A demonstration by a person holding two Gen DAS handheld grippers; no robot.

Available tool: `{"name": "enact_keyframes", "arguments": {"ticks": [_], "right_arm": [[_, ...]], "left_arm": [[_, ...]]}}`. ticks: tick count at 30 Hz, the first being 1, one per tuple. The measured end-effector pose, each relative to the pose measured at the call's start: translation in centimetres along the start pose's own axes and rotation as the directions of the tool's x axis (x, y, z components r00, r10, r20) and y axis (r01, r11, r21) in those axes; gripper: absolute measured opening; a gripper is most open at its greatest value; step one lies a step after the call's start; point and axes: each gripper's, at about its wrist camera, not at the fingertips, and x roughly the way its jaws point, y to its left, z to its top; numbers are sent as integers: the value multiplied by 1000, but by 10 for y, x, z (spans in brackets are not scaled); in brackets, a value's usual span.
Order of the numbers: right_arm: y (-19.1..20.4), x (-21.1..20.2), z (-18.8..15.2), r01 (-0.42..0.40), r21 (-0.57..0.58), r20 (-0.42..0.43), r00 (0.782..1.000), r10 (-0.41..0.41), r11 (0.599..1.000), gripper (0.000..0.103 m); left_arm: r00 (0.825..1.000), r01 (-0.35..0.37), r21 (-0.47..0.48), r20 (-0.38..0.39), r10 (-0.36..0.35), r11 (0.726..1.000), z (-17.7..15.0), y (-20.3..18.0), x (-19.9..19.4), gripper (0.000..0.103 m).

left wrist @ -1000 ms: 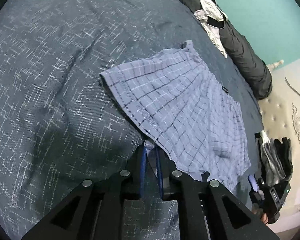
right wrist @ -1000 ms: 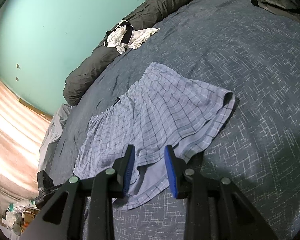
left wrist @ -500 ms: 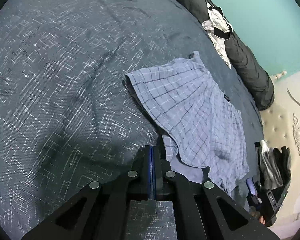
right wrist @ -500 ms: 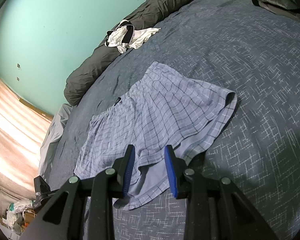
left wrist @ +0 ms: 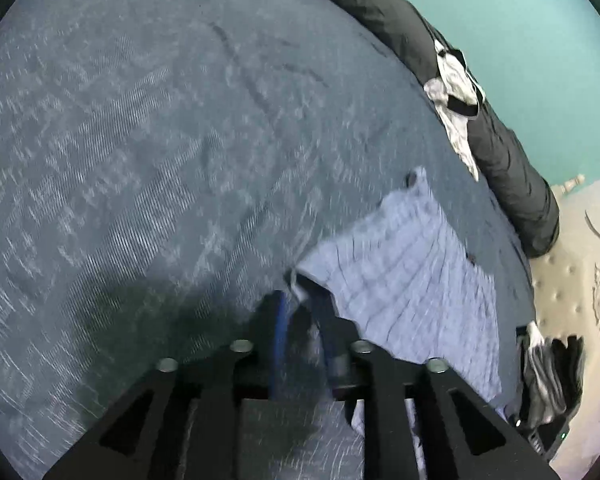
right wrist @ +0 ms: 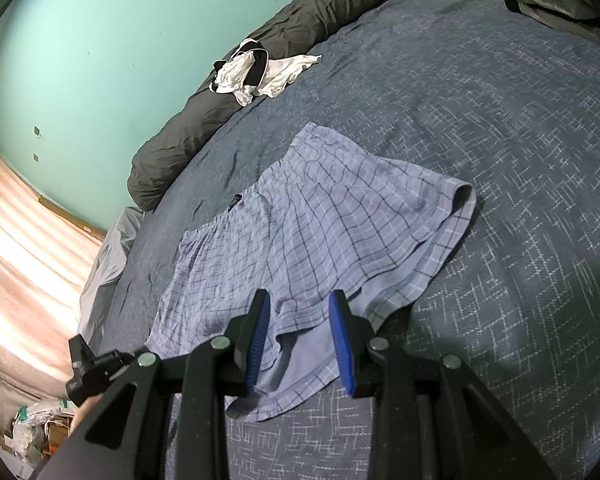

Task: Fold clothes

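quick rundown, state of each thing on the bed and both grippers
plaid shorts: spread flat, unfolded, leg hem gaping
white garment: crumpled on the dark rolled duvet
left gripper: jaws opening, nothing visibly pinched
right gripper: jaws apart over the shorts hem, not gripping

Our left gripper [left wrist: 300, 304] was clamped on the plaid shorts [left wrist: 400, 276] hem a sec ago; jaws now opening, hem corner loose btwn them, and we've slid off leftward.

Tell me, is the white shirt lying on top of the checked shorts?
No, the white shirt lies far off on the dark rolled blanket, apart from the shorts.
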Motion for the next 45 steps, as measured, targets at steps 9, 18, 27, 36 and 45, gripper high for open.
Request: {"name": "enact_keyframes", "arguments": {"ticks": [9,18,27,36,45], "right_arm": [[1,0,0,0,-3,-1,1000,0,1000,30],[0,0,0,2,-2,-1,1000,-2,1000,30],[0,2,0,4,-3,-5,1000,-4,1000,30],[0,4,-1,4,-5,-15,1000,-5,1000,30],[-1,5,-1,0,-5,-18,1000,0,1000,30]], "left_arm": [[999,5,-13,32,-5,1000,9,6,-10,35],[999,34,34,-20,-33,999,15,5,11,33],[1000,20,165,20,-24,986,30,-21,-3,3],[1000,-20,187,20,17,982,48,-33,-6,3],[999,-39,158,4,39,987,43,-18,7,4]]}}
